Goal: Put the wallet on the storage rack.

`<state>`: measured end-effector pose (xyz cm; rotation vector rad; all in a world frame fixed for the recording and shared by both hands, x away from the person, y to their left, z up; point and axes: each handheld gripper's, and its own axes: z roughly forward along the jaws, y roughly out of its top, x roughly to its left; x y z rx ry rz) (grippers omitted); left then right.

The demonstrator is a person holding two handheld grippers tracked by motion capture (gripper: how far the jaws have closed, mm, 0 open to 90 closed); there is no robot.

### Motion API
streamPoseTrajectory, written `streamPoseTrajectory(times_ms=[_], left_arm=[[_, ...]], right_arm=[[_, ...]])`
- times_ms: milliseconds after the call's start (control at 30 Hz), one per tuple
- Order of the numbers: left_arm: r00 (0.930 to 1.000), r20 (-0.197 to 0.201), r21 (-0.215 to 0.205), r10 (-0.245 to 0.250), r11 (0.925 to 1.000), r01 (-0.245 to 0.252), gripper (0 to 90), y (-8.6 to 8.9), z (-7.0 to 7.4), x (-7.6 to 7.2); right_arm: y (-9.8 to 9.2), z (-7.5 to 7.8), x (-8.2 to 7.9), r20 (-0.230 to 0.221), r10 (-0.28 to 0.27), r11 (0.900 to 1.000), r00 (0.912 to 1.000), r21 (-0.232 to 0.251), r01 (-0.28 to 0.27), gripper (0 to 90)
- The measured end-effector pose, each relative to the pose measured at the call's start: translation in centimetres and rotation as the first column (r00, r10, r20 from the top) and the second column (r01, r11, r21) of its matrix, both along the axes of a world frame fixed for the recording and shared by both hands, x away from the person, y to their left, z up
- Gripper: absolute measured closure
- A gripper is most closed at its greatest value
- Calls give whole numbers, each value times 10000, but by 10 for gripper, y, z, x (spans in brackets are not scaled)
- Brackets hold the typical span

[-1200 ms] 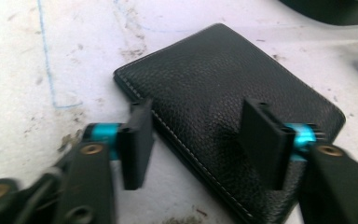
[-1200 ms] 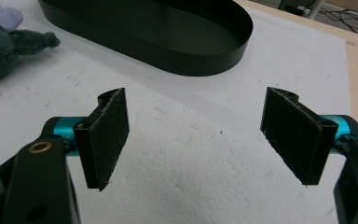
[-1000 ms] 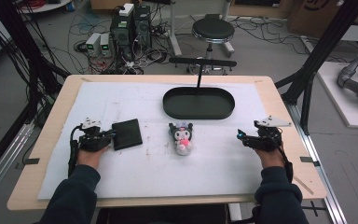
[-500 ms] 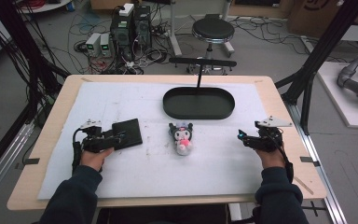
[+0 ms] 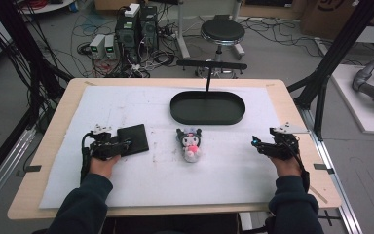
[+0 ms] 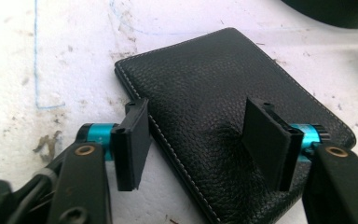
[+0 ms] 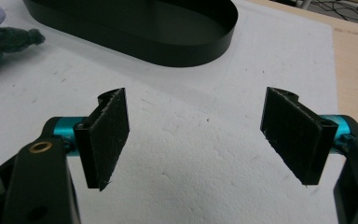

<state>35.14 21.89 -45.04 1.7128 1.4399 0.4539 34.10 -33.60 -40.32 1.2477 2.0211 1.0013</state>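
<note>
While its jaws have just been closing, left gripper (image 6: 196,140) unclenched astride black wallet (image 6: 223,107); right gripper (image 7: 196,140) released.

You're at a light wood table (image 5: 292,105) w/ a white foam sheet (image 5: 151,102) covering most of the top. Floor beyond is grey (image 5: 272,53), lots of loose black cables (image 5: 277,29) across it. Behind the table's far edge, left of centre: stacked computer boxes (image 5: 136,27) plus smaller grey units (image 5: 102,46). A round black stool (image 5: 222,31) stands far centre. Black frame posts (image 5: 343,48) slant up at right; more dark posts & cable bundles (image 5: 14,58) at left. A white platform (image 5: 365,97) lies far right. Cardboard boxes (image 5: 328,12) at top right. Light is even, no hard shadows.
</note>
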Motion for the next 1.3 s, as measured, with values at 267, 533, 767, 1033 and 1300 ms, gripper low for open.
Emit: streamPoseTrajectory(times_ms=[267,533,767,1033,1300], left_arm=[[9960,264,-630,-849,9943,864,898,4,0,-3],[9967,-540,-2411,-598,9695,451,465,6,-6,-1],[9987,-93,-228,-499,9985,497,574,-17,-1,-5],[9996,256,-143,102,9999,-98,782,-16,1,-9],[9999,43,-897,140,9959,-136,840,-8,0,-8]], right_arm=[[3,1,1,53,73,9999,10000,-102,-72,239],[2,1,0,39,27,10000,10000,-82,-27,239],[6,2,1,54,112,9999,9999,-121,-111,241],[7,4,2,137,125,9999,9998,-102,-124,243],[4,5,1,119,-43,10000,9999,29,43,243]])
